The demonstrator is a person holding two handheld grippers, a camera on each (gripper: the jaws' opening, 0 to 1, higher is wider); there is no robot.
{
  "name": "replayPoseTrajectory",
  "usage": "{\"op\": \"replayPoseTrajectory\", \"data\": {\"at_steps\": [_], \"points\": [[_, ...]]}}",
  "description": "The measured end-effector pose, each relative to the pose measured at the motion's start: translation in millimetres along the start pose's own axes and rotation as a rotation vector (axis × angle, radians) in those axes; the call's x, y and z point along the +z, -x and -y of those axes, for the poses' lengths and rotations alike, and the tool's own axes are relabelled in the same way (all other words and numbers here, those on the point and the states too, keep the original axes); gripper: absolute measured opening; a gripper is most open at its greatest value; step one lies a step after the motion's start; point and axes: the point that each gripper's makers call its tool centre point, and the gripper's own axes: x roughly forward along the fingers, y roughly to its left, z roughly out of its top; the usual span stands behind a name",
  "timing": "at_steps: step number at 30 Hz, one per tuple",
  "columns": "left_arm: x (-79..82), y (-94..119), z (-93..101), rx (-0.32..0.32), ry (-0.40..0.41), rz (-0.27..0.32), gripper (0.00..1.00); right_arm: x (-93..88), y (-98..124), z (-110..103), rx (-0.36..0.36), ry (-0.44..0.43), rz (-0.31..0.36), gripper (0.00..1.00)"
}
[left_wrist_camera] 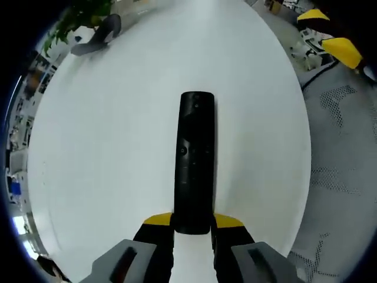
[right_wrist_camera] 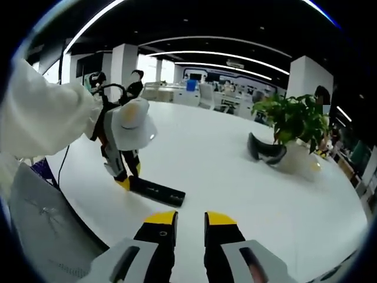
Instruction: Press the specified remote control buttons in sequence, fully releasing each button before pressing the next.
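The left gripper (left_wrist_camera: 192, 227) has its jaws clenched on the near end of the remote (left_wrist_camera: 195, 159), which lies flat on the white worktop (left_wrist_camera: 106, 165), running straight ahead. The right gripper (right_wrist_camera: 190, 223) hovers with jaws released, the remote ahead-left of them.

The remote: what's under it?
The remote lies flat on the white table, so bare tabletop shows all around it. The spot right beneath it is covered, so that can't be seen. The left claw holds its near end.
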Motion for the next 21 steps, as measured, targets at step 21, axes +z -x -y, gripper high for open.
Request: {"op": "replayPoseTrajectory", "data": {"at_steps": [21], "points": [[-2.4, 1.1, 29.8, 0.009, 0.069, 0.014, 0.23, -11.1, 0.1, -3.5, 0.024, 0.009, -0.071, 0.0]]}}
